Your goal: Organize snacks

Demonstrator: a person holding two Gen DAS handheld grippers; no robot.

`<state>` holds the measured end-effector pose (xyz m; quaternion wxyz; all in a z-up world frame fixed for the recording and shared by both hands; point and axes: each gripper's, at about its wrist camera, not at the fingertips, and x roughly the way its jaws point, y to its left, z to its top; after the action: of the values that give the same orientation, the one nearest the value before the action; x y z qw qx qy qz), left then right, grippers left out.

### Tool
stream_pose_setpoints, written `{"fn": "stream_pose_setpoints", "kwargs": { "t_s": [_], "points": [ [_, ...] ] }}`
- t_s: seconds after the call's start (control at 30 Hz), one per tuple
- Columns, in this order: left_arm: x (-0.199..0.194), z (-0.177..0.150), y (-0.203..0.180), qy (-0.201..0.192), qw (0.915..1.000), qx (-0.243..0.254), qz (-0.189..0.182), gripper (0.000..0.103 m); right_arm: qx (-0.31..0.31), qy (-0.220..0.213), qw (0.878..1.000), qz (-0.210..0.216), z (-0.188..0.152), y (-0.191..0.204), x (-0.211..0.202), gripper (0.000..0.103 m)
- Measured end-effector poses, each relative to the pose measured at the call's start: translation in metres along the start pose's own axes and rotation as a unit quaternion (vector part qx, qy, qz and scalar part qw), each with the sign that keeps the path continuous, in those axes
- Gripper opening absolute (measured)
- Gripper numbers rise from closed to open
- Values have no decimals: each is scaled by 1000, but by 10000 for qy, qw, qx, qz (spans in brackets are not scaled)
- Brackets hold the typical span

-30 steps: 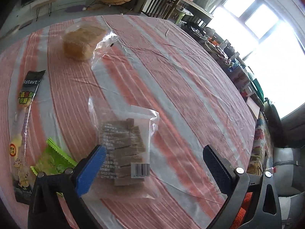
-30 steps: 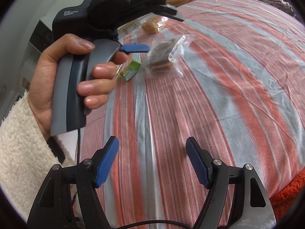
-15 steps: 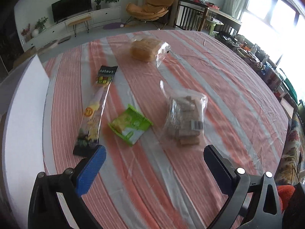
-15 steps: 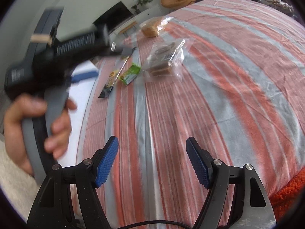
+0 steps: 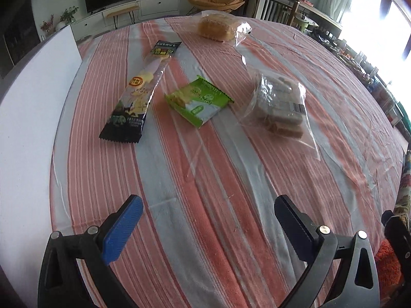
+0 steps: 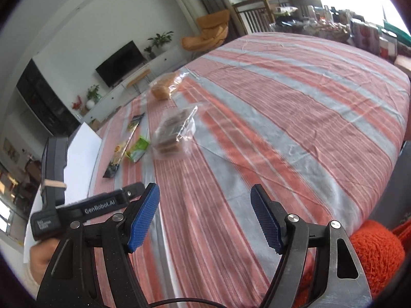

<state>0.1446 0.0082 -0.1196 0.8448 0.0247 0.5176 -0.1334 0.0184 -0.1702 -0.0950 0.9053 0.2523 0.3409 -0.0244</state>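
Several snacks lie on the striped tablecloth (image 5: 205, 179). A long dark snack bar (image 5: 140, 89) lies at the left, a green packet (image 5: 199, 100) in the middle, a clear bag of brown biscuits (image 5: 278, 106) at the right, and a clear bag of bread (image 5: 217, 28) at the far end. My left gripper (image 5: 208, 227) is open and empty, well short of them. My right gripper (image 6: 205, 218) is open and empty near the table's front edge. In the right wrist view the bar (image 6: 123, 146), green packet (image 6: 137, 148), biscuit bag (image 6: 173, 133) and bread (image 6: 163, 89) lie ahead.
A white board (image 5: 28, 128) stands along the table's left edge. The left gripper's body (image 6: 77, 208) shows at the lower left of the right wrist view. An orange-red cushion (image 6: 375, 251) lies by the front right corner. Chairs and clutter stand beyond the far edge.
My left gripper has pulled back from the biscuit bag, toward the front edge, so that all the snacks show. The right gripper has tilted up a little.
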Motion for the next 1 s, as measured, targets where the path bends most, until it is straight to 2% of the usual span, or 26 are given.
{"fn": "stream_pose_setpoints", "kwargs": {
  "t_s": [0.2,0.63,1.0],
  "points": [
    [3,-7,-9,-134,9988,318,339,103,-33,90,9999,38,-3,2,2,77],
    [0,-11,-10,-361,9983,303,355,103,-11,146,9999,48,-2,1,6,77],
    [0,-11,-10,-335,9983,325,348,103,-138,456,9989,-16,-4,5,20,77]
  ]
}}
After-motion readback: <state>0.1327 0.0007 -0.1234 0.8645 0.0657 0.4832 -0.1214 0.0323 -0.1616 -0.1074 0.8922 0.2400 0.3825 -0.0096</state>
